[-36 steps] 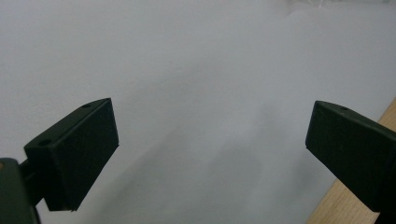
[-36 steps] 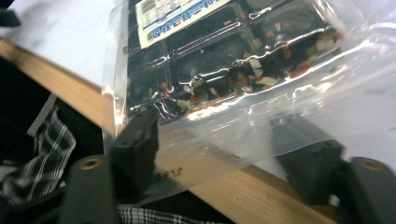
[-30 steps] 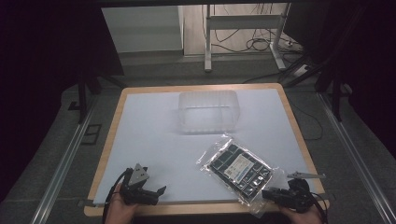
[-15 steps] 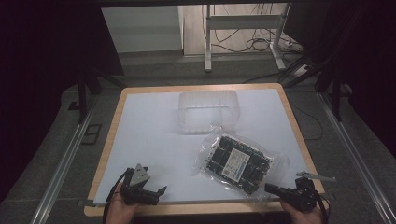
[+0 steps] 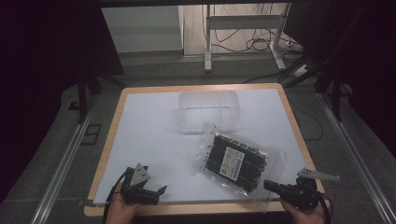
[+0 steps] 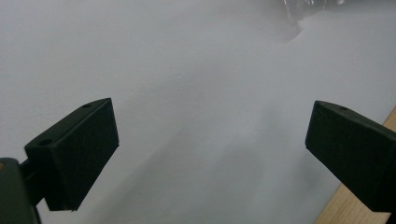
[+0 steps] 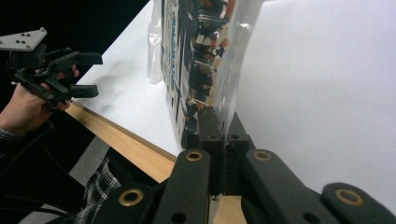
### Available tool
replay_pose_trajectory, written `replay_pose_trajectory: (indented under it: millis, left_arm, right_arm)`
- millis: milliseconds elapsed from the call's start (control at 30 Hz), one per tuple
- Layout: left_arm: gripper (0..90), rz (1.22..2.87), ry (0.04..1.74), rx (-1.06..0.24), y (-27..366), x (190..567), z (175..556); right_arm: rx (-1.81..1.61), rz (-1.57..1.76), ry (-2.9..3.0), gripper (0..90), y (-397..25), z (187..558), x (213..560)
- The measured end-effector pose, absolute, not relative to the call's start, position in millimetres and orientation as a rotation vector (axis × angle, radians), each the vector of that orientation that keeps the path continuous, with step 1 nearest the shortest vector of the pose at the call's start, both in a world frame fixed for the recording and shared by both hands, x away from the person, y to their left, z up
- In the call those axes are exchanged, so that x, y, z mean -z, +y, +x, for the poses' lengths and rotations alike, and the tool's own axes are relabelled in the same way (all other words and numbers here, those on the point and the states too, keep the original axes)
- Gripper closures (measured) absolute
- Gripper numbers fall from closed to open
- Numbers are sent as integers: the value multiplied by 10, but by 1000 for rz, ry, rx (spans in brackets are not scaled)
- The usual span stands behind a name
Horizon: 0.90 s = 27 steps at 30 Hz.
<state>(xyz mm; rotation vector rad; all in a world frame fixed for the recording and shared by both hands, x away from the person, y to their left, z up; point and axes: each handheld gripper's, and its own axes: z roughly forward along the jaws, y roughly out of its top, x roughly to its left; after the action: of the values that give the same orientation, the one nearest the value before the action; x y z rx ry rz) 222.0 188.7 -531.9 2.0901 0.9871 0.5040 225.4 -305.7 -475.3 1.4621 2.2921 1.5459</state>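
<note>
1. Near the front right of the table (image 5: 140,100), I had the right gripper (image 5: 273,185) pinched tight on the near edge of the clear bag (image 5: 236,158), which held a dark labelled pack.
2. In the right gripper view that bag's film (image 7: 233,70) ran straight between my closed jaws, and the pack lay against the white surface.
3. The bag sat right of centre on the white sheet, its far corner just beside the clear plastic container (image 5: 208,112), which stood toward the far edge.
4. My left gripper (image 5: 156,192) was at the front left, jaws spread wide with nothing between them, well apart from the bag.
5. The left half of the sheet lay bare between that gripper and the container.
6. The wooden rim ran close under both grippers; my right one sat near the table's front right corner.
</note>
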Motion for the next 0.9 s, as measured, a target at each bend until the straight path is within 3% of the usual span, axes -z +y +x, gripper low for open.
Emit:
replay_pose_trajectory:
  millis: [900]
  left_arm:
    - [16,2026,990,-532,1924,5274,2211]
  right_arm:
    - [-1413,1162,2309,895,-2938,2403,3804]
